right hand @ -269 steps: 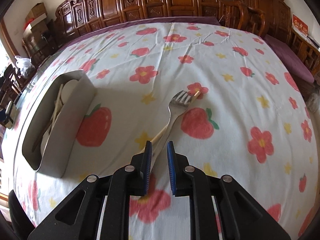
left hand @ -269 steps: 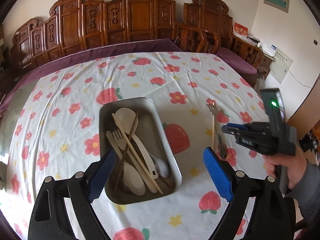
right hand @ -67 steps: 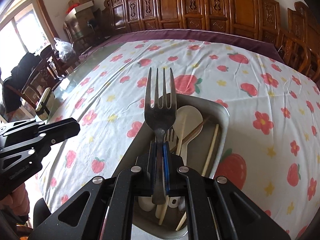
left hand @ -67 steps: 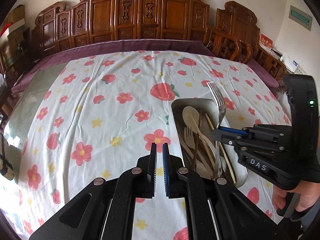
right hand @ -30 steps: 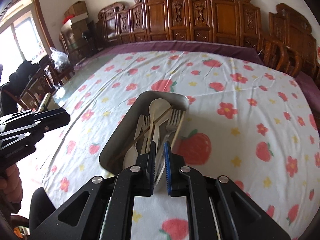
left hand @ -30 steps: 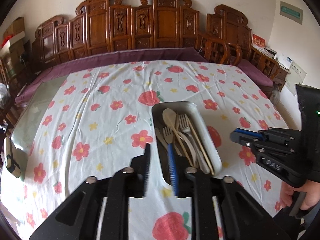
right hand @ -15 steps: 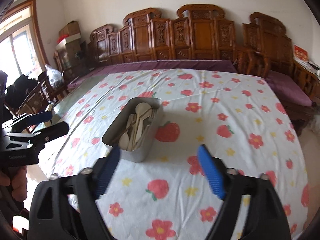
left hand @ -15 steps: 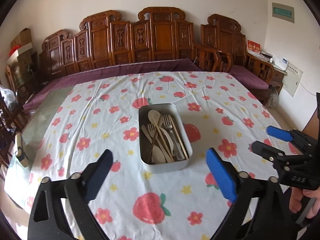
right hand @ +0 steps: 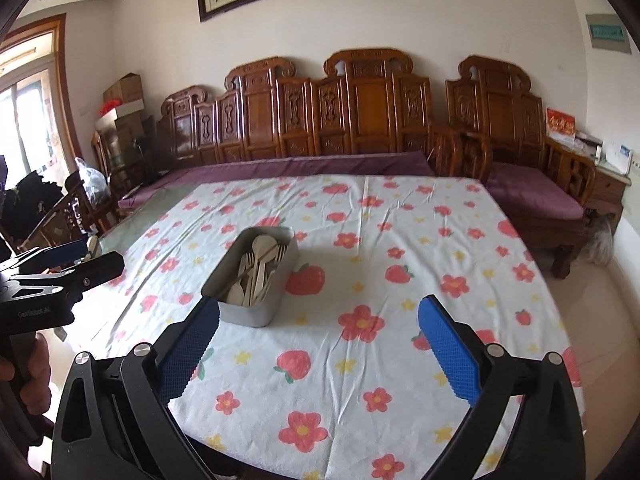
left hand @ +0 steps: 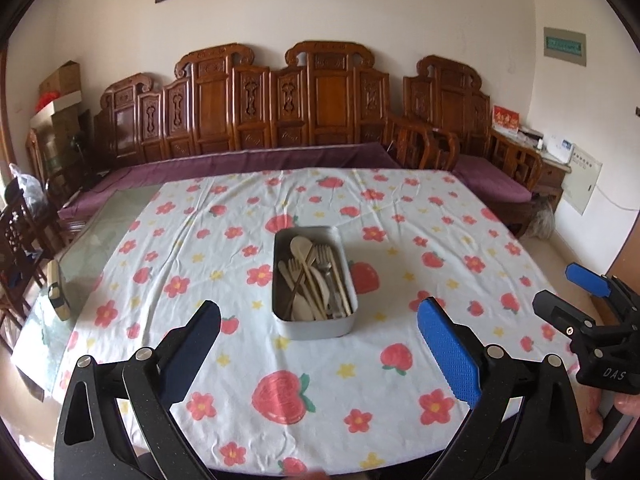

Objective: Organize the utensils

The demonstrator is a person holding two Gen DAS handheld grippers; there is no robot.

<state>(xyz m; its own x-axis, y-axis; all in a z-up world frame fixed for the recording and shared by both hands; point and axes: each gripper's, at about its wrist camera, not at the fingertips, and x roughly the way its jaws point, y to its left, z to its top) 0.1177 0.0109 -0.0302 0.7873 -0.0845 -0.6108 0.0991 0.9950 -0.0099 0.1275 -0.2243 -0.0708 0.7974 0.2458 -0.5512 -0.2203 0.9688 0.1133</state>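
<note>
A grey metal tray (left hand: pixel 280 322) stands mid-table on the strawberry tablecloth and holds several wooden spoons, forks, chopsticks and a metal fork (left hand: pixel 324 266). It also shows in the right wrist view (right hand: pixel 216 284). My left gripper (left hand: pixel 318 338) is open and empty, held back above the table's near edge. My right gripper (right hand: pixel 318 334) is open and empty, also pulled back from the tray. The right gripper shows at the right edge of the left wrist view (left hand: pixel 576 288); the left gripper shows at the left edge of the right wrist view (right hand: pixel 80 258).
The tablecloth (left hand: pixel 400 208) covers most of the table; bare glass (left hand: pixel 108 224) shows at the left. A small object (left hand: pixel 56 292) lies on the glass edge. Carved wooden benches (left hand: pixel 280 120) with purple cushions line the far side.
Both grippers have pulled further back and up from the table, so the tray looks smaller. Both stay open and empty. The tray has not moved.
</note>
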